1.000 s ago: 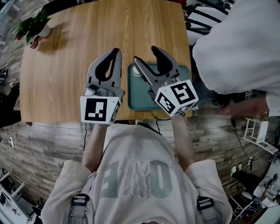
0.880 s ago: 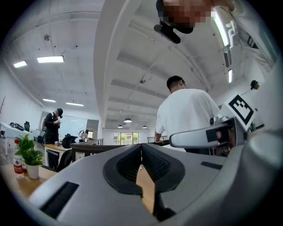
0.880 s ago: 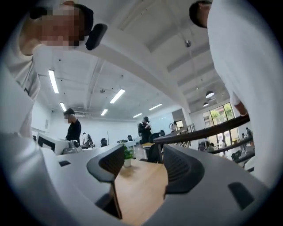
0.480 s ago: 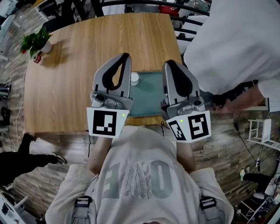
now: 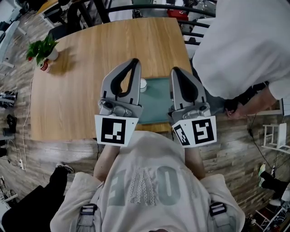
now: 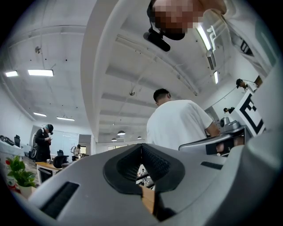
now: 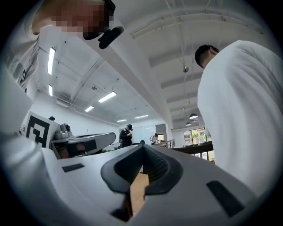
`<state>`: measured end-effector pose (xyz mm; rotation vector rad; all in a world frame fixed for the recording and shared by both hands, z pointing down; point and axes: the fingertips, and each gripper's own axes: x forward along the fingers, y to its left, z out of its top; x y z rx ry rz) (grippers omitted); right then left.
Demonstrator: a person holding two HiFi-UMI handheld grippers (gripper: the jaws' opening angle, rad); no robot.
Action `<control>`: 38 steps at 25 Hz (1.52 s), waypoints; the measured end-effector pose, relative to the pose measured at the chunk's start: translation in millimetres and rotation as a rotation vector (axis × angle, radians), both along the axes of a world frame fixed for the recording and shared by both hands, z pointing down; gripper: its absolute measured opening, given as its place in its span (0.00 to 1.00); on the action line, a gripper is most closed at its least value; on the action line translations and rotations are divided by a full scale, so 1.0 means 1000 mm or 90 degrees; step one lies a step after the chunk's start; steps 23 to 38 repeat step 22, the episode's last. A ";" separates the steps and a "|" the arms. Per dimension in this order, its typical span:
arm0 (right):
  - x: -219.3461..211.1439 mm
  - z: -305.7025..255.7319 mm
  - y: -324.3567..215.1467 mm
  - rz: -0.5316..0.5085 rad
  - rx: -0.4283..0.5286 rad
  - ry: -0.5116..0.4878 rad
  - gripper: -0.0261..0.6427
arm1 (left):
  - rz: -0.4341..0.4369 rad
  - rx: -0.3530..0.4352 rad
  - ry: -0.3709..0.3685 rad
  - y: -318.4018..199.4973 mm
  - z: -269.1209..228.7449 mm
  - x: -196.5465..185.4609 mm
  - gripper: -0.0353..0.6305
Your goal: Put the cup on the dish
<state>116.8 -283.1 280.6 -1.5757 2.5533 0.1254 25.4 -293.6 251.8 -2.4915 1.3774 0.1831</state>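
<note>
A small white cup [image 5: 143, 84] stands at the far left corner of the teal dish [image 5: 156, 102] on the wooden table [image 5: 77, 95]; the left gripper partly hides it. Both grippers are held side by side above the table's near edge, tips pointing away from me. My left gripper [image 5: 134, 61] is shut with nothing in it, just left of the cup. My right gripper [image 5: 176, 71] is shut and empty over the dish's right part. The gripper views look up at the ceiling, with the left gripper [image 6: 141, 146] and the right gripper [image 7: 143, 145] each showing its jaws meeting.
A potted plant [image 5: 43, 49] sits at the table's far left corner. A person in a white shirt [image 5: 240, 45] leans close at the table's right side. Dark chairs [image 5: 181, 13] stand behind the table. Someone in dark clothes [image 5: 31, 213] is at the lower left.
The right gripper's jaws went from wide open over the dish to shut. It pulled back level with the left gripper, and the view shifted slightly.
</note>
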 end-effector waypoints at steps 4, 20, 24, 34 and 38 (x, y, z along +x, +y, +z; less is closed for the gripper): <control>-0.003 -0.001 -0.001 -0.002 0.003 0.004 0.07 | 0.002 -0.001 -0.002 -0.001 0.000 -0.001 0.07; -0.007 0.012 -0.003 0.001 -0.017 0.019 0.07 | 0.001 -0.018 0.006 -0.004 0.007 -0.007 0.07; -0.005 0.013 -0.004 0.004 -0.019 0.018 0.07 | 0.002 -0.023 0.006 -0.005 0.009 -0.007 0.07; -0.005 0.013 -0.004 0.004 -0.019 0.018 0.07 | 0.002 -0.023 0.006 -0.005 0.009 -0.007 0.07; -0.005 0.013 -0.004 0.004 -0.019 0.018 0.07 | 0.002 -0.023 0.006 -0.005 0.009 -0.007 0.07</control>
